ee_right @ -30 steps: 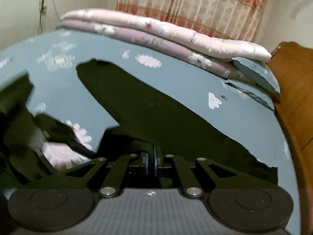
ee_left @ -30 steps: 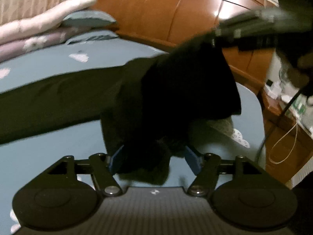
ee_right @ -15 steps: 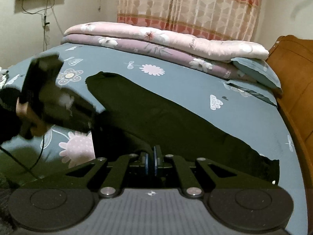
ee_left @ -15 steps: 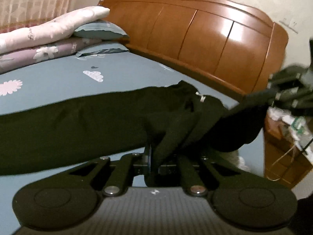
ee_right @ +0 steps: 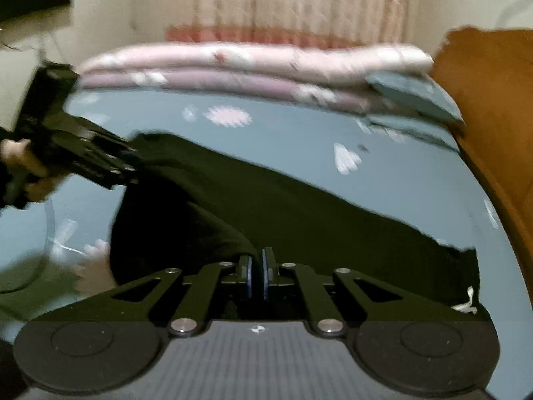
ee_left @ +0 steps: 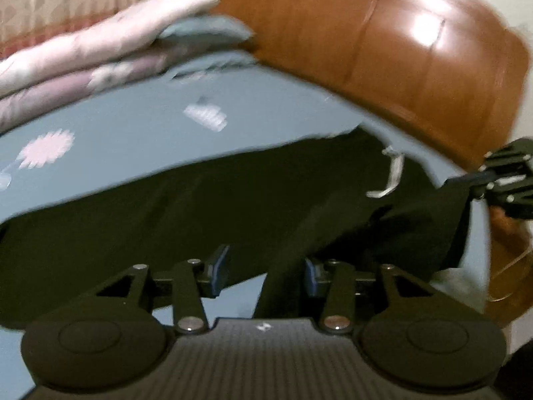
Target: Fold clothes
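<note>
Black trousers (ee_left: 200, 206) lie stretched out on the blue flowered bed sheet (ee_left: 133, 126), with a white drawstring (ee_left: 393, 173) at the waist end. My left gripper (ee_left: 266, 266) is open, and a fold of the black cloth runs loosely between its blue pads (ee_left: 218, 266). My right gripper (ee_right: 258, 276) is shut on the trousers (ee_right: 299, 206) at its near edge. In the left wrist view the right gripper (ee_left: 473, 180) pinches a raised corner of the cloth at the far right. A hand (ee_right: 20, 166) holds the left gripper (ee_right: 128, 171) at the trousers' far-left end.
Folded pink and mauve quilts (ee_right: 250, 66) and a blue pillow (ee_right: 409, 96) are stacked at the far side of the bed. The wooden headboard (ee_left: 383, 50) runs along the right. A curtain (ee_right: 283, 0) hangs behind.
My left gripper was shut on the black cloth half a second ago and has now opened. Both views have swung and blurred, and the trousers lie lower and flatter on the sheet.
</note>
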The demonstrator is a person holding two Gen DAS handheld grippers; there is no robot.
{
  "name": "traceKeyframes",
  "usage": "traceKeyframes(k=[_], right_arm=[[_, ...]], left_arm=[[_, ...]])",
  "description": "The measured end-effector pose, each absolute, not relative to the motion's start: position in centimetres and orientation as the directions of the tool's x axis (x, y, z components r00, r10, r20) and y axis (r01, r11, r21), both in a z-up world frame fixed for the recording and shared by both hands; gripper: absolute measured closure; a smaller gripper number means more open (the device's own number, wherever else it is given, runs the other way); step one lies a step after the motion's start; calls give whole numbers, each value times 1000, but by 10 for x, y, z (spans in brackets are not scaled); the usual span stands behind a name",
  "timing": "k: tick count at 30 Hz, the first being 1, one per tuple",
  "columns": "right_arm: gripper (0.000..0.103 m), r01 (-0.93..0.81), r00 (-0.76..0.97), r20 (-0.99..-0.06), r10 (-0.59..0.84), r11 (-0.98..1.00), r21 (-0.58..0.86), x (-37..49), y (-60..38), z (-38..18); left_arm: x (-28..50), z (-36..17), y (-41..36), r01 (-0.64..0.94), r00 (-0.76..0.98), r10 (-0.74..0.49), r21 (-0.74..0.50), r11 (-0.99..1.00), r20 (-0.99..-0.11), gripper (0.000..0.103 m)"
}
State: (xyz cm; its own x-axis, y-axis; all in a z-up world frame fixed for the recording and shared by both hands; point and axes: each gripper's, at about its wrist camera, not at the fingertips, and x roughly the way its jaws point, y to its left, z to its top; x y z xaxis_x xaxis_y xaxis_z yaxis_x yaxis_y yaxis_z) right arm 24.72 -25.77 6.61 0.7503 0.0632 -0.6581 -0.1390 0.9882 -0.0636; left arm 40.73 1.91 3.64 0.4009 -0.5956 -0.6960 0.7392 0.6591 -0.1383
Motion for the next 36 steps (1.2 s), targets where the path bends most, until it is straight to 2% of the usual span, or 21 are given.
traceKeyframes(k=[3,4,6,8,9,12,14,15,24,31,33,34,35,36], right_arm=[[95,-57,708,-706,-28,994,-97,275,-266,34],[91,-30,692,-721,-43,996,-88,282,-269,26],[88,3,662,-746,-69,996,-89,290,-274,10],[74,31,632,-769,-99,994,-103,295,-276,-3],[71,30,625,-773,-105,993,-111,295,-275,-8],[65,13,627,-774,-89,994,-104,285,-274,-11],[51,18,641,-763,-84,995,-94,273,-275,-7],[49,24,650,-755,-84,996,-90,266,-275,-5],[46,68,666,-745,-51,998,-8,237,-282,-4],[46,84,658,-752,-47,996,11,233,-286,-7],[46,88,657,-752,-50,996,11,229,-288,-7],[46,91,655,-754,-52,996,10,228,-288,-8],[44,94,653,-756,-55,996,8,227,-289,-8],[43,97,651,-757,-58,995,7,226,-290,-9]], left_arm=[[401,23,16,732,418,-566,-105,673,-711,57],[398,20,16,734,419,-562,-98,672,-713,55],[391,18,18,733,428,-552,-81,675,-716,46],[382,18,24,721,445,-532,-63,690,-721,44],[379,18,29,710,451,-524,-65,701,-722,43],[368,13,43,653,445,-526,-140,744,-725,41],[361,5,55,598,422,-546,-231,768,-724,40],[358,0,60,569,408,-557,-275,775,-724,40],[344,-65,85,296,290,-657,-587,753,-696,39],[364,-87,66,288,284,-738,-680,675,-612,37],[364,-88,60,284,285,-743,-687,669,-606,42],[362,-87,57,282,280,-739,-684,673,-612,51],[360,-86,55,280,266,-732,-676,682,-628,82],[358,-86,53,278,251,-724,-668,690,-643,91]])
